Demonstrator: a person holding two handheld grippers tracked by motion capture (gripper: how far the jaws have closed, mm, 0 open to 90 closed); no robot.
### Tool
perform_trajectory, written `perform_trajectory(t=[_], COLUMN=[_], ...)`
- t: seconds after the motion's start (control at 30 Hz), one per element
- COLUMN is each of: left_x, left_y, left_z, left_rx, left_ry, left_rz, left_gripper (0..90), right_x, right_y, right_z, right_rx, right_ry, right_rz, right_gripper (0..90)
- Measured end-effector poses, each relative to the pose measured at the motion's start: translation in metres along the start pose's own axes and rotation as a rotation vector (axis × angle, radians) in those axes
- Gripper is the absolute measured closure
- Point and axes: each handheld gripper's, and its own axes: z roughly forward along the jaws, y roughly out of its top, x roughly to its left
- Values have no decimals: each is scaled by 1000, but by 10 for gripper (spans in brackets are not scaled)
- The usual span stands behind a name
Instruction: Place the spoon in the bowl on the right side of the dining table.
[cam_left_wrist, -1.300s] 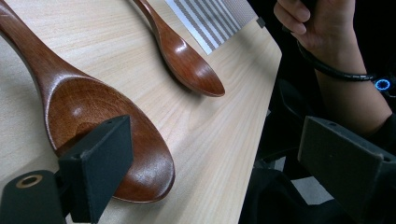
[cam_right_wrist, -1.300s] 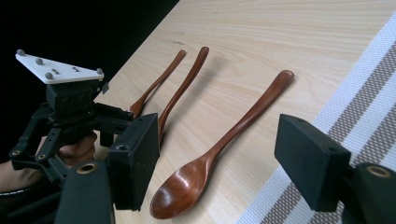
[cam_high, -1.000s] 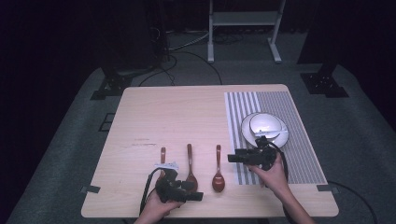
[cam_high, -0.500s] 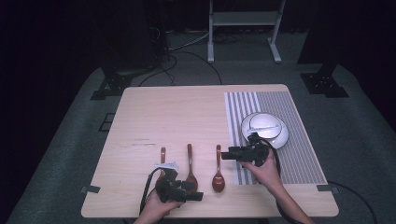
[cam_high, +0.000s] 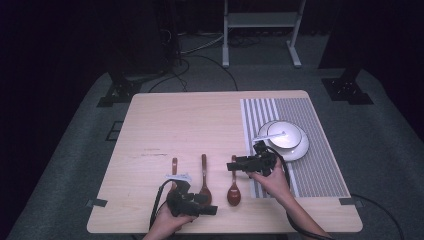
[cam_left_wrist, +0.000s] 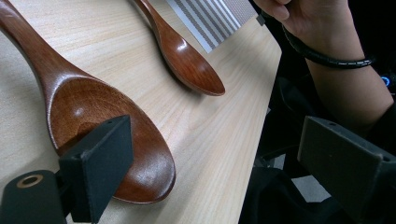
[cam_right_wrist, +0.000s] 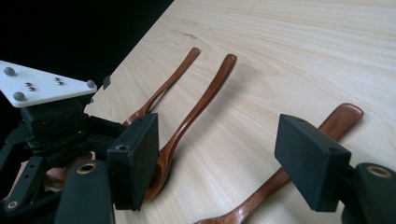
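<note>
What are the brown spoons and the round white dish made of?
The spoons look like wood: dark reddish-brown with grain lines, and a glossy finish, probably varnish, since light glints off the bowl. The white dish looks like glazed ceramic, smooth and shiny with a thin dark rim line, though it could be plastic; from this far I cannot be sure.

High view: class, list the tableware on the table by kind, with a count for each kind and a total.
Wooden spoons: 3 (left spoon, middle spoon, right spoon)
White bowls: 1 (bowl)
White plates: 1 (plate, under the bowl)
Striped placemats: 1 (placemat)
Total: 6
</note>
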Motion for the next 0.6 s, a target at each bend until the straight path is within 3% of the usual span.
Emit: perform_trajectory(t=[0.6], left_x=[1], left_y=[0], left_z=[-1], left_rx=[-4], left_ry=[-3], left_rz=[-13], left_gripper=[92], right_x=[-3], right_y=[10], right_z=[20], right_rx=[38], right_ry=[-18], right_rz=[4], right_gripper=[297])
